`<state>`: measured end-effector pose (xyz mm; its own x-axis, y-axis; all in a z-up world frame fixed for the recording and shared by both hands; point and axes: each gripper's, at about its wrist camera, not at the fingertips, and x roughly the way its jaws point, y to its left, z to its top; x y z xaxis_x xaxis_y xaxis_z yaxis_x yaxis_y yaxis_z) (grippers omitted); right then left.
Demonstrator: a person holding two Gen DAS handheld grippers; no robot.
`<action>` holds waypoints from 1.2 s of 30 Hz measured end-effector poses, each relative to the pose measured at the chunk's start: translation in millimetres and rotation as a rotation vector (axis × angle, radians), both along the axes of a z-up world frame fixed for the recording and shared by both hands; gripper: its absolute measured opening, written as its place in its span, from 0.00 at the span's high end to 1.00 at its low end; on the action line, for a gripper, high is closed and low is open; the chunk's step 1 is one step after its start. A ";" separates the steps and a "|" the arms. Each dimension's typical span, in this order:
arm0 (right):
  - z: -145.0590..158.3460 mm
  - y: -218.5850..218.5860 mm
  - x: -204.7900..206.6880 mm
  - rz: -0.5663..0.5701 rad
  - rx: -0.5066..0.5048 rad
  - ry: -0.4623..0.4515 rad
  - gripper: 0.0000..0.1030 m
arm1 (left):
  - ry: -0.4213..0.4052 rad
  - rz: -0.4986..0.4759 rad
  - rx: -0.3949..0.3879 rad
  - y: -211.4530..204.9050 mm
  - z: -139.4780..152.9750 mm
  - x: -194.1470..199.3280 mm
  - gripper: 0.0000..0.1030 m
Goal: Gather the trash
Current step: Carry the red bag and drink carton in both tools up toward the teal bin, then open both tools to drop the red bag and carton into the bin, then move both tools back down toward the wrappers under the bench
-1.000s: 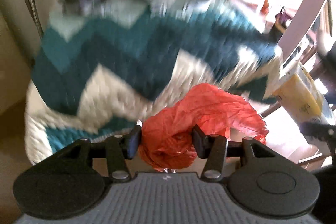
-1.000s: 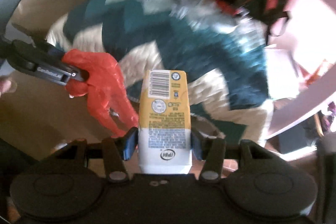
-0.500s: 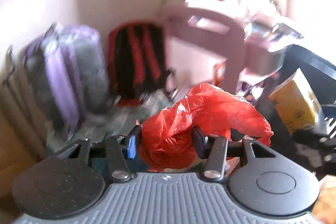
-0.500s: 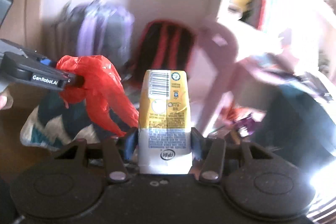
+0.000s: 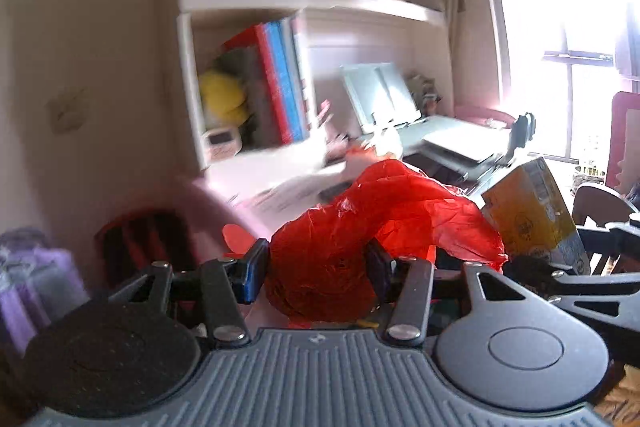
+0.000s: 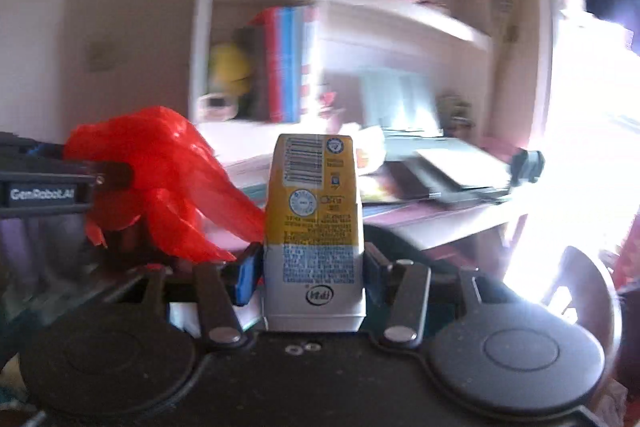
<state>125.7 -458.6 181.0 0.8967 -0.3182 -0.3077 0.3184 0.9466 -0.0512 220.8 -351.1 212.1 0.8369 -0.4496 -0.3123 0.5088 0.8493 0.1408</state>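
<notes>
Left gripper [image 5: 316, 269] clamps red bag [image 5: 384, 223], right gripper [image 6: 310, 277] clamps yellow carton [image 6: 314, 223] upright between its pads; carrying step, I judge; next, find a bin, none visible ahead.

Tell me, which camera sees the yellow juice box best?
The right wrist view: the juice box stands front and centre in the right gripper, barcode visible. The left wrist view shows it only sideways at the edge.

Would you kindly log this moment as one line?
left claw: shut on red bag | right claw: shut on carton | both held in air, facing desk
</notes>
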 end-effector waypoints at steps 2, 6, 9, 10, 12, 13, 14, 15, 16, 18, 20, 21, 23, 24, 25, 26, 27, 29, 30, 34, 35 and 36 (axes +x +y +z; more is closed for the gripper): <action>0.7 -22.2 4.2 -0.047 0.028 -0.008 0.50 | -0.013 -0.015 0.011 -27.9 4.6 7.4 0.51; -10.2 -56.7 20.6 -0.113 0.075 0.014 0.50 | 0.010 -0.045 0.040 -74.2 -0.4 21.1 0.51; -28.0 -69.3 34.6 -0.142 0.078 0.033 0.50 | 0.025 -0.059 0.079 -100.9 -12.3 31.3 0.51; -32.4 -70.8 35.8 -0.142 0.082 0.033 0.50 | 0.035 -0.061 0.091 -110.3 -16.4 35.4 0.51; -44.4 -76.9 44.1 -0.148 0.093 0.048 0.50 | 0.066 -0.075 0.093 -121.6 -25.7 40.1 0.51; -48.4 -77.7 49.6 -0.147 0.097 0.057 0.50 | 0.087 -0.088 0.093 -128.1 -30.4 43.8 0.51; -55.1 -79.7 53.7 -0.144 0.101 0.069 0.51 | 0.104 -0.097 0.094 -131.0 -36.0 45.8 0.51; -60.7 -79.8 55.5 -0.138 0.099 0.071 0.51 | 0.126 -0.105 0.099 -133.5 -42.0 47.7 0.51; -62.5 -78.9 56.7 -0.131 0.097 0.074 0.51 | 0.145 -0.108 0.109 -137.5 -48.2 50.5 0.51; -67.8 -77.6 60.4 -0.121 0.088 0.088 0.50 | 0.173 -0.109 0.131 -142.8 -60.7 55.9 0.51; -70.5 -74.4 64.2 -0.124 0.064 0.098 0.49 | 0.225 -0.118 0.132 -143.8 -71.6 64.9 0.51; -71.2 -73.0 64.4 -0.124 0.062 0.103 0.48 | 0.259 -0.120 0.128 -143.8 -76.6 70.1 0.51; -75.1 -75.7 65.9 -0.115 0.084 0.112 0.47 | 0.311 -0.116 0.125 -142.8 -86.3 78.9 0.50; -76.7 -77.1 66.8 -0.111 0.100 0.117 0.47 | 0.324 -0.113 0.131 -143.1 -90.8 81.4 0.50; -77.7 -78.1 67.2 -0.112 0.111 0.126 0.47 | 0.337 -0.115 0.142 -143.7 -94.9 83.2 0.50; -79.8 -80.0 68.3 -0.114 0.122 0.136 0.47 | 0.348 -0.121 0.150 -143.9 -98.9 84.1 0.49; -81.5 -80.9 68.8 -0.110 0.126 0.142 0.45 | 0.356 -0.127 0.148 -144.0 -100.6 85.2 0.49; -83.6 -78.6 69.8 -0.103 0.117 0.155 0.44 | 0.366 -0.137 0.149 -144.9 -104.4 85.9 0.47; -84.6 -76.7 69.3 -0.094 0.113 0.156 0.43 | 0.367 -0.142 0.146 -144.6 -105.6 85.3 0.42; -83.8 -67.9 63.8 -0.071 0.098 0.158 0.42 | 0.368 -0.145 0.120 -136.8 -103.6 80.8 0.22; -83.5 -65.2 61.4 -0.064 0.095 0.162 0.42 | 0.363 -0.147 0.114 -134.3 -102.5 78.9 0.22; -83.1 -63.2 58.6 -0.064 0.096 0.164 0.42 | 0.363 -0.148 0.111 -131.5 -101.5 77.3 0.22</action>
